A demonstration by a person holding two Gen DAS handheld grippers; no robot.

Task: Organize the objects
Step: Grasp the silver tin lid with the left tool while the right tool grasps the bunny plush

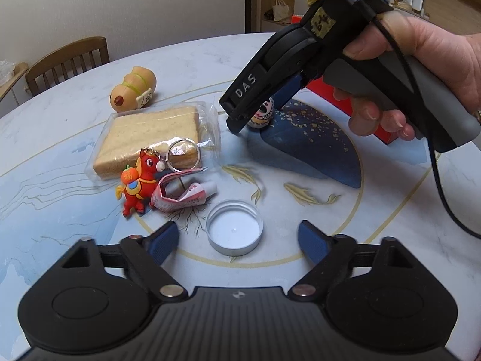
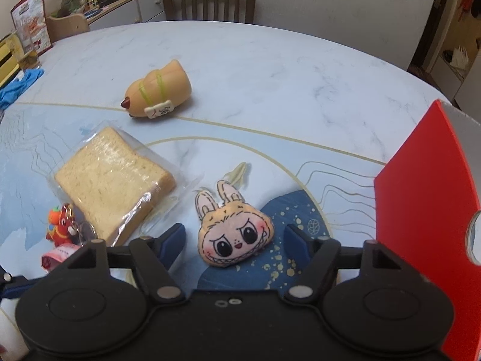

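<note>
- Nearest my left gripper (image 1: pixel 237 237), a shallow round silver metal lid (image 1: pixel 234 231) lies open side up on the marbled blue-and-white table (image 1: pixel 300 57); my blue pads (image 1: pixel 163 242) stand apart on either side of it, not touching it.
- Just beyond the lid lie a crumpled pink tube (image 1: pixel 183 194) and a red rubber horse keyring (image 1: pixel 139 185), both against a clear bag of sliced bread (image 1: pixel 150 138).
- Farther back a tan peanut-shaped toy with green bands (image 1: pixel 133 88) lies on its side.
- Between the fingers of my right gripper (image 2: pixel 236 234) rests a plush bunny-eared face with big black eyes (image 2: pixel 233 234), flat on the table's dark blue patch; the jaws are apart, their pads just beside the plush, and I cannot tell whether they touch it.
- To its right stands a red cardboard box (image 2: pixel 421 198), near the plush but apart from it.
</note>
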